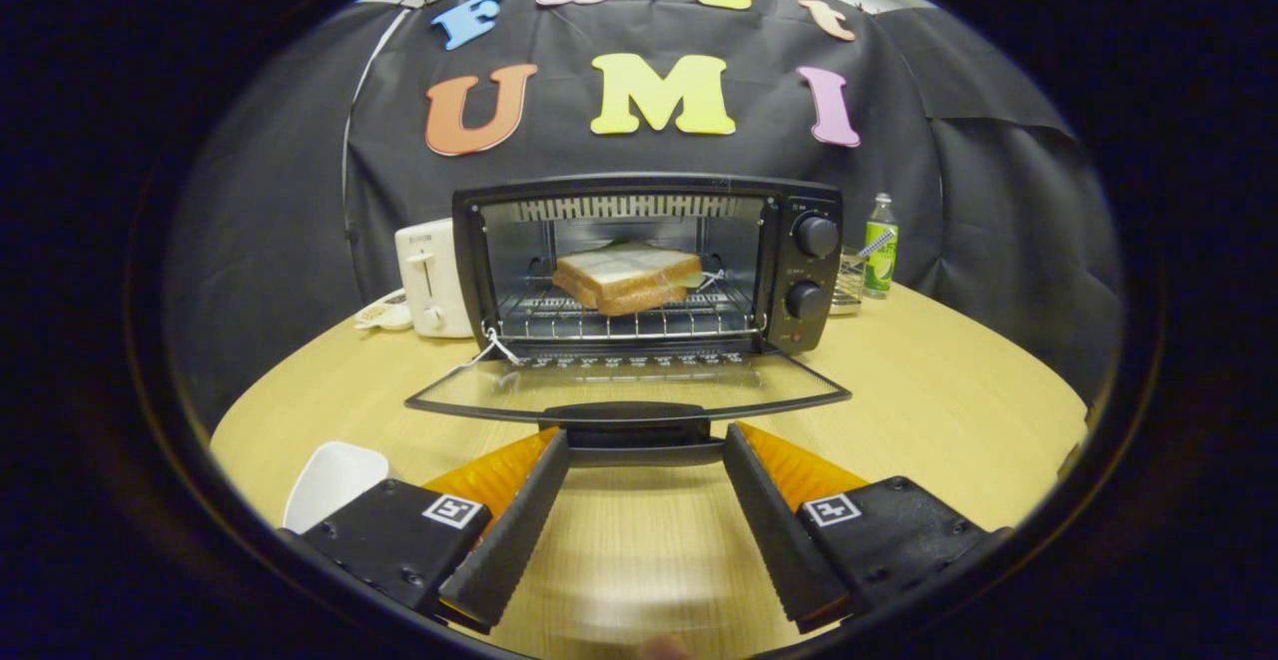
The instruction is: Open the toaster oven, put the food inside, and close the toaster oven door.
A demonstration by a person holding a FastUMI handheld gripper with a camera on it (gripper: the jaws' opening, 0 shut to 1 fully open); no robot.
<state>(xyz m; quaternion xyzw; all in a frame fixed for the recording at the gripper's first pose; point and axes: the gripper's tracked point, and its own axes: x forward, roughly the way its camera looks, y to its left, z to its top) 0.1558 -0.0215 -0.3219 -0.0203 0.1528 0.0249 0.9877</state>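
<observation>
A black toaster oven stands on the wooden table, beyond my fingers. Its glass door is folded down flat toward me. On the wire rack inside lies a sandwich of sliced bread. The door's dark handle sits just ahead of my gripper, level with the fingertips and between them. My fingers stand open, apart from the handle, with nothing held.
A white pop-up toaster stands left of the oven, with a small white object beside it. A green bottle and a glass stand to the right. A white dish lies near my left finger. The round table's edge curves off on the right.
</observation>
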